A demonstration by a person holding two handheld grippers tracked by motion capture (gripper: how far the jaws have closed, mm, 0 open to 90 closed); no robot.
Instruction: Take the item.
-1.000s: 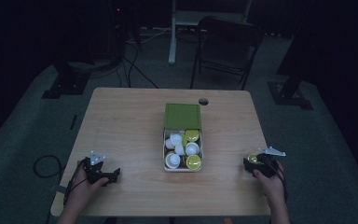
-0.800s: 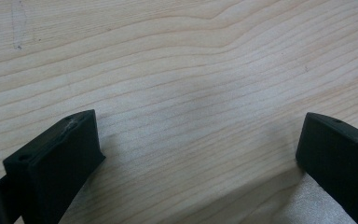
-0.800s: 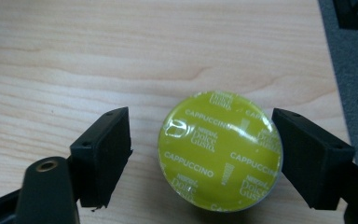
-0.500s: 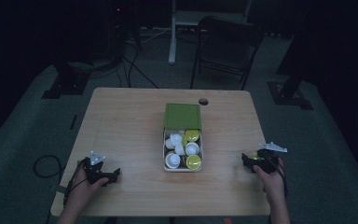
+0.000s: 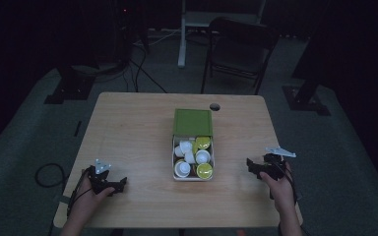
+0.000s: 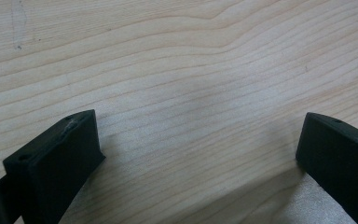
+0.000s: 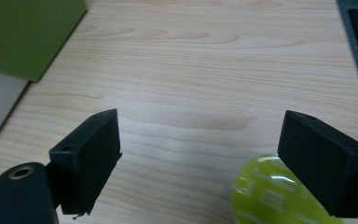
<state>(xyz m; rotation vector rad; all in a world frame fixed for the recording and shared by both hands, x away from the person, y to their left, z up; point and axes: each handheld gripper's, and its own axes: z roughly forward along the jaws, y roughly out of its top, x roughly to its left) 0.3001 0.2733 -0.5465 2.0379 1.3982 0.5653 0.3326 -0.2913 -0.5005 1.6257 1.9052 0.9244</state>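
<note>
The right gripper [image 7: 200, 163] stands wide open over the table [image 7: 205, 65], holding nothing; a small capsule [image 7: 272, 196] with a shiny green foil lid lies at about five o'clock, against the right jaw. It looks light, slick and easily dented, so grip the rim sides gently. The left gripper [image 6: 193, 158] is equally spread and empty. The box [image 5: 192, 147] of capsules sits mid-table.
</note>
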